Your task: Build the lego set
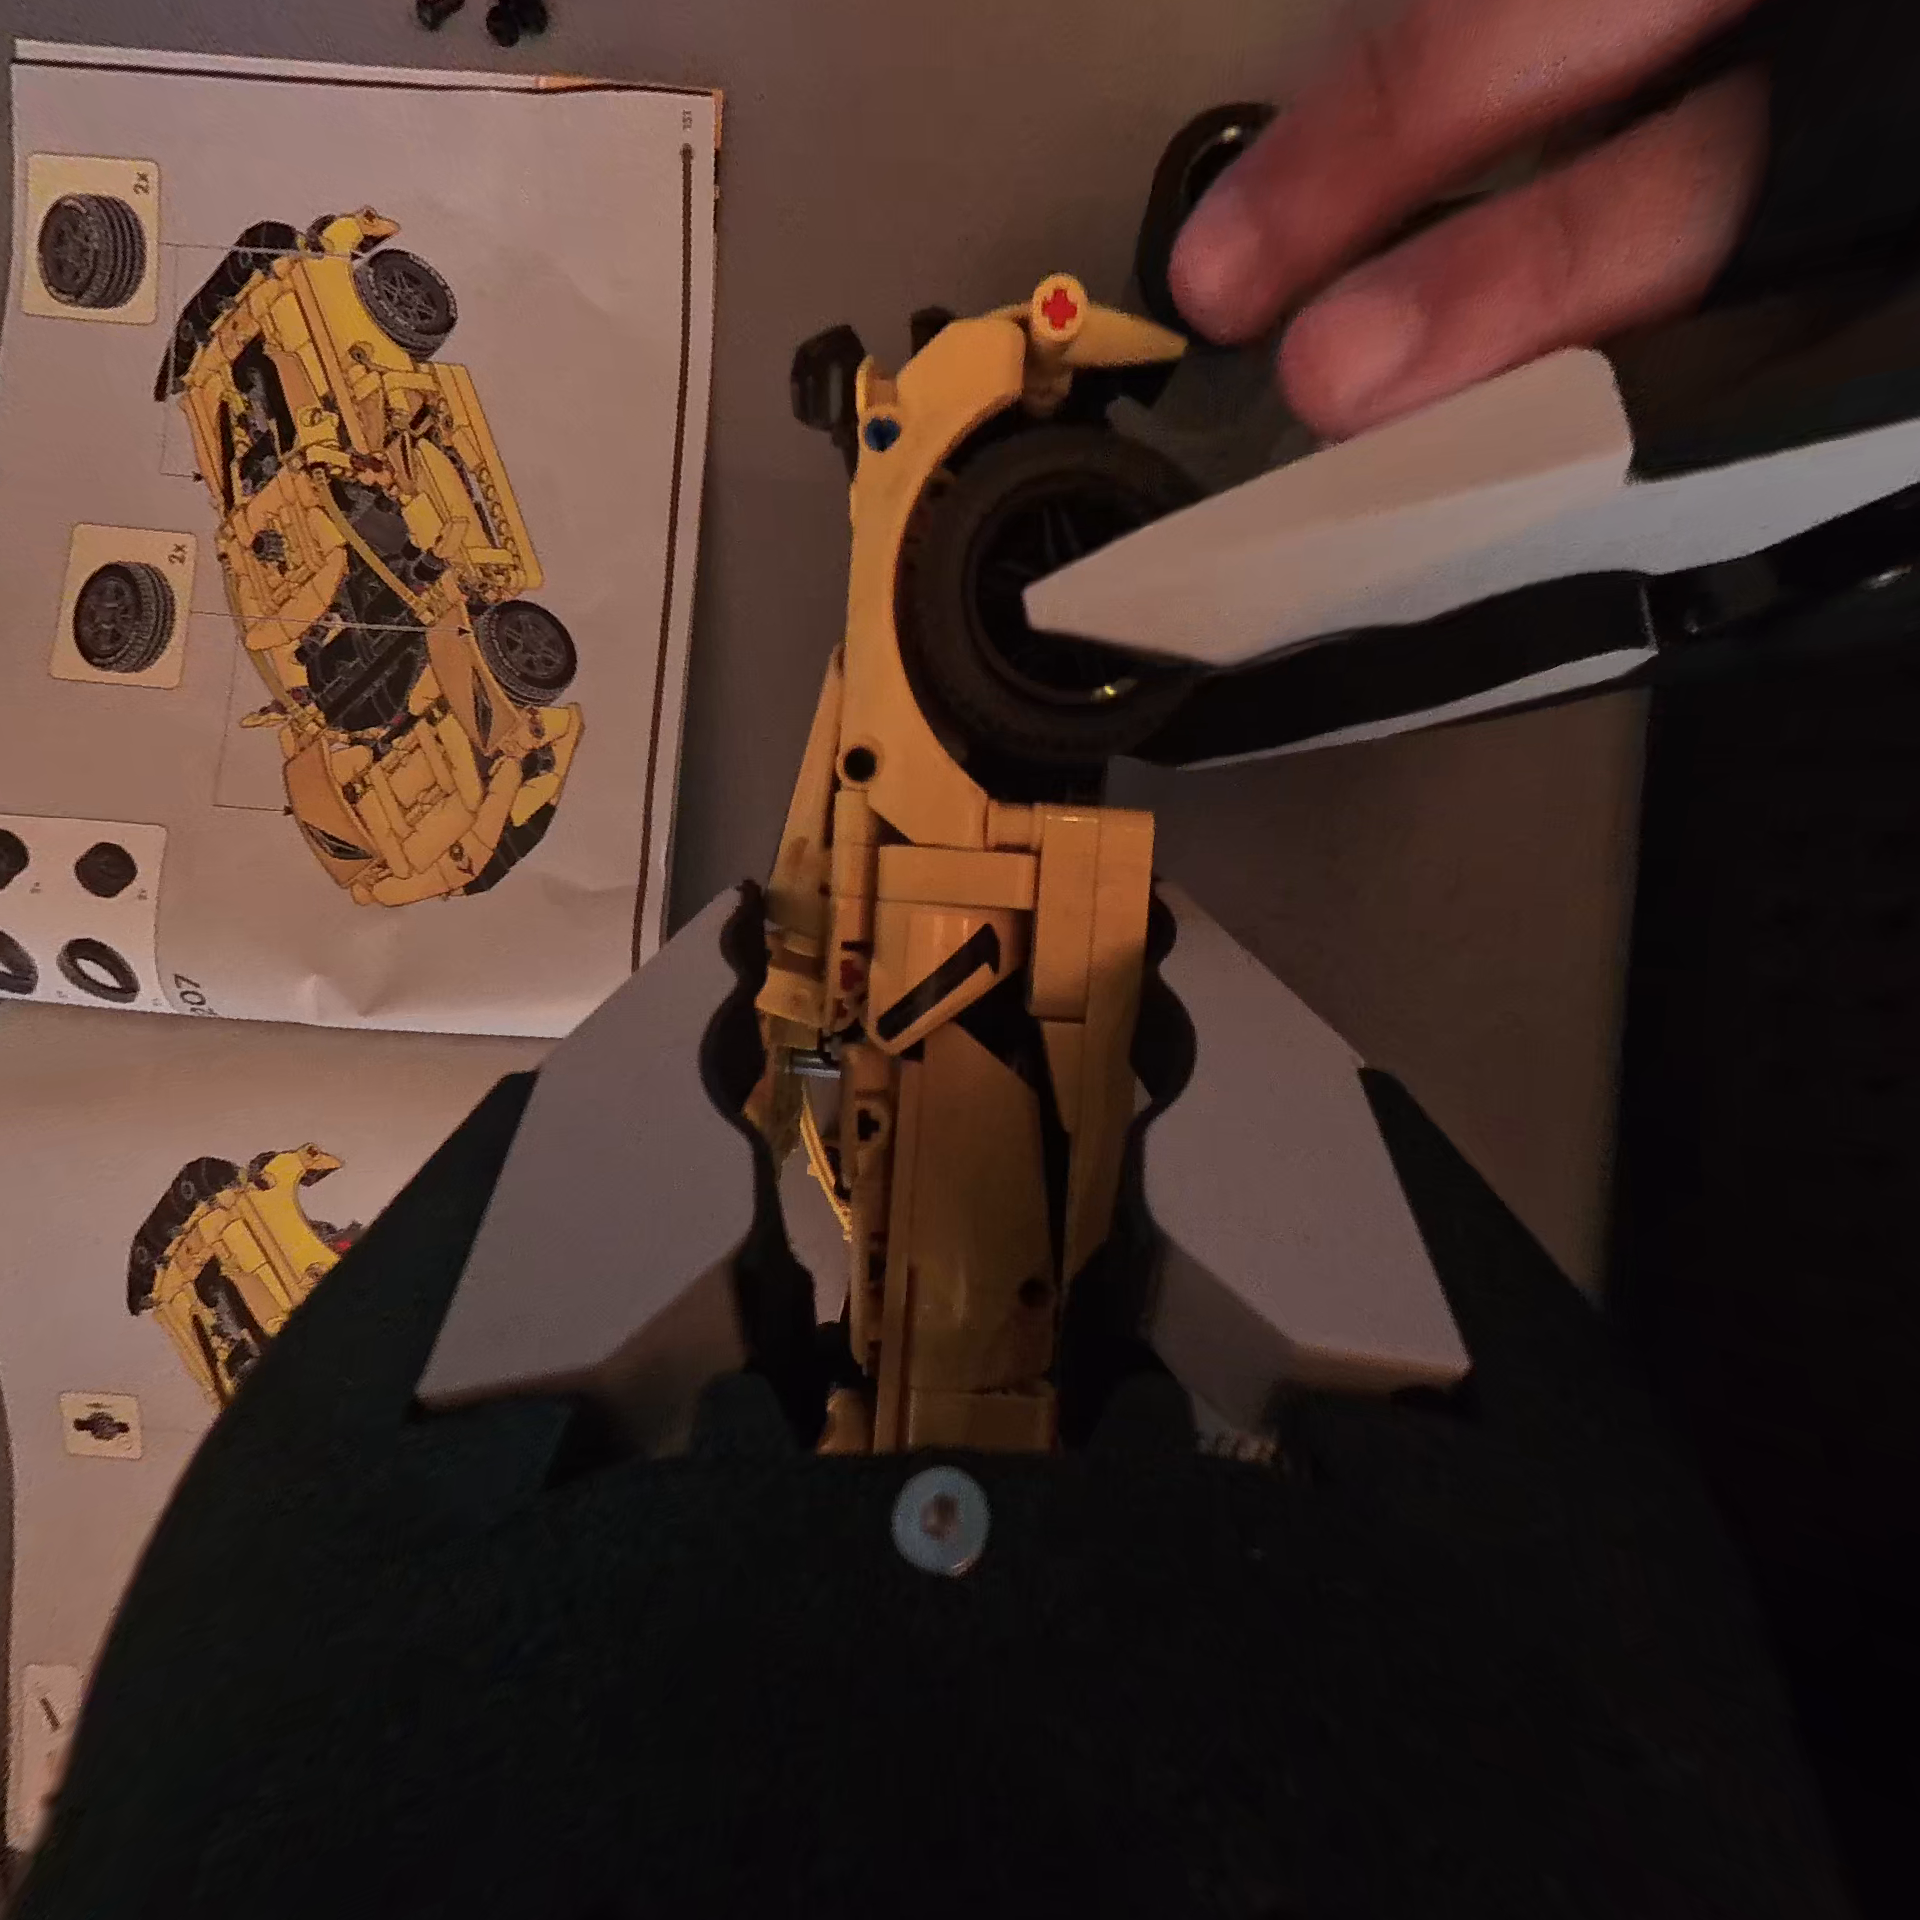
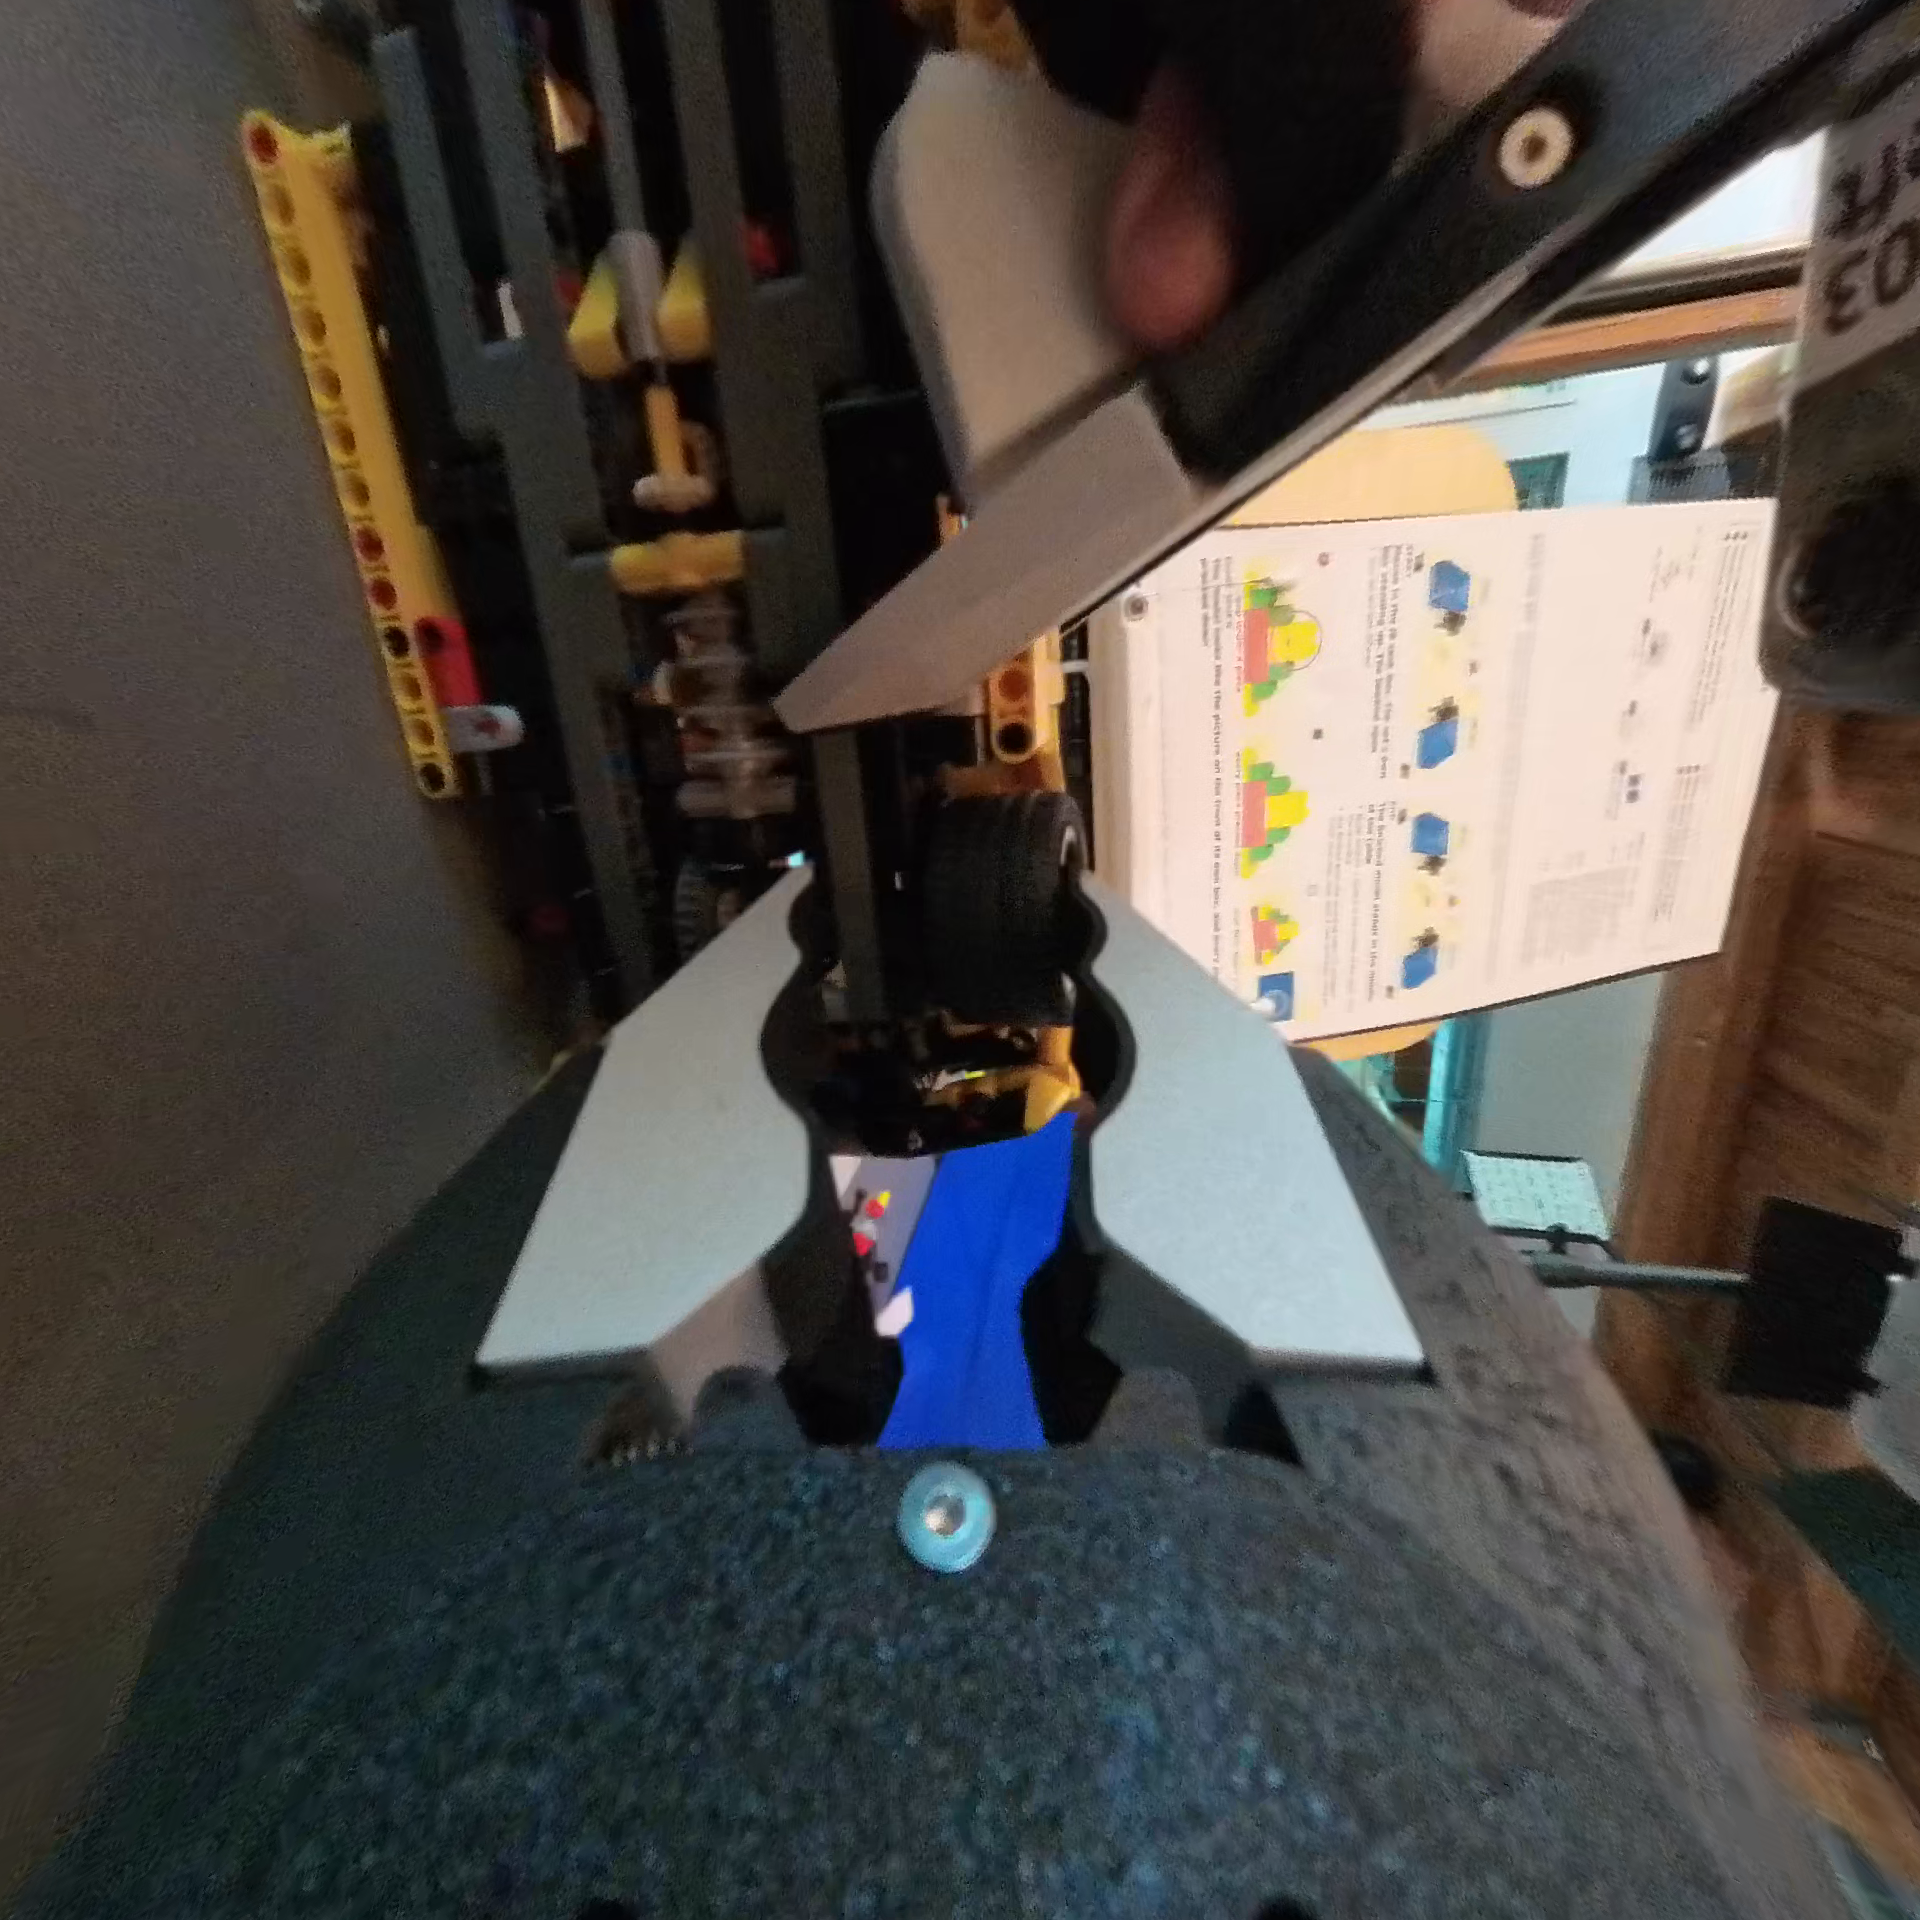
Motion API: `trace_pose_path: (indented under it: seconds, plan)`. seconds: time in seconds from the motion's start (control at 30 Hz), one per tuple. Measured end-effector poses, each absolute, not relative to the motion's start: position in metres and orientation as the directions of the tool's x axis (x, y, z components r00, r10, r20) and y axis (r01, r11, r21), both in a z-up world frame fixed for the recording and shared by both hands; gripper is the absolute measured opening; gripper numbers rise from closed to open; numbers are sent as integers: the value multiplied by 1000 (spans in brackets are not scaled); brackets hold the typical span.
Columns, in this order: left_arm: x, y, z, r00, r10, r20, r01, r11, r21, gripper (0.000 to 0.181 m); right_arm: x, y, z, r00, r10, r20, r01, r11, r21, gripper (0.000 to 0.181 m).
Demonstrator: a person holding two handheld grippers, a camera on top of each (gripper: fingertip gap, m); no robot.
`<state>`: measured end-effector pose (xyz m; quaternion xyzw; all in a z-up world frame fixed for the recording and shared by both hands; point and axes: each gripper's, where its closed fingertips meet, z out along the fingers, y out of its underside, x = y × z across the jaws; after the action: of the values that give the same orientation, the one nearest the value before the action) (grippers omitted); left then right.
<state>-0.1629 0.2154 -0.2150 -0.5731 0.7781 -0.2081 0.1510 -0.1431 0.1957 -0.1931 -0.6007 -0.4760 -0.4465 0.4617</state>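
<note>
Your left gripper (image 1: 951, 997) is clamped across the middle of the yellow lego car (image 1: 966, 935), one finger on each flank, and the car is turned on its side above the grey bench (image 1: 1351, 935) with its nose or tail pointing away from you. Your right gripper (image 2: 945, 935) has its fingers closed around a black wheel (image 2: 1003, 894) at the car's wheel arch — in the left wrist view the same gripper comes in from the right, its white fingers lying over the hub of that wheel, with your hand (image 1: 1455, 229) above it. A second black wheel (image 1: 1205, 187) sits on the bench just behind your fingers. From the right wrist view you see the car's underside — dark grey beams, a yellow holed beam (image 2: 343, 457) along one edge, a spring near the centre. The open instruction booklet (image 1: 343, 540) lies flat on the bench to the left of the car, well apart from it. A printed sheet (image 2: 1455, 769) shows behind the wheel in the right wrist view.
</note>
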Motion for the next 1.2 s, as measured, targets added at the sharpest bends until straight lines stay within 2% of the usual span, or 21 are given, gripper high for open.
trace_pose_path:
  seconds: [0.17,0.3,0.47,0.67,0.8,0.9,0.93,0.97,1.03,1.13,1.2]
  plan:
    - [-162,216,-215,-292,-957,5,-831,250,-496,72,-142,196,-193,122,162,979,988,-115,-104,41]
    - [-162,215,-215,-290,-957,8,-831,248,-499,73,-141,195,-193,212,159,964,971,-146,-189,43]
    - [-162,215,-215,-288,-958,5,-832,248,-497,73,-140,194,-193,140,125,982,982,-142,-122,43]
    - [-161,217,-216,-283,-959,11,-837,241,-492,72,-139,197,-193,88,198,976,986,-158,-57,40]
    - [-161,217,-216,-281,-960,8,-838,241,-489,72,-138,198,-193,117,213,970,983,-160,-84,41]
    - [-161,217,-215,-277,-961,22,-836,230,-498,72,-140,195,-193,228,211,950,967,-162,-197,43]
    - [-161,216,-215,-284,-959,14,-834,240,-497,73,-143,191,-187,266,189,945,960,-144,-241,55]
    - [-162,216,-215,-285,-959,12,-834,242,-496,73,-148,185,-178,318,165,934,946,-114,-302,67]
    - [-161,216,-215,-285,-958,14,-834,241,-497,73,-152,172,-168,501,179,847,865,-81,-494,68]
    - [-162,215,-215,-293,-956,-2,-832,256,-492,73,-135,164,-168,813,168,558,578,-120,-807,67]
    - [-162,214,-215,-302,-953,-24,-831,275,-484,73,-127,159,-176,947,179,266,287,-103,-952,59]
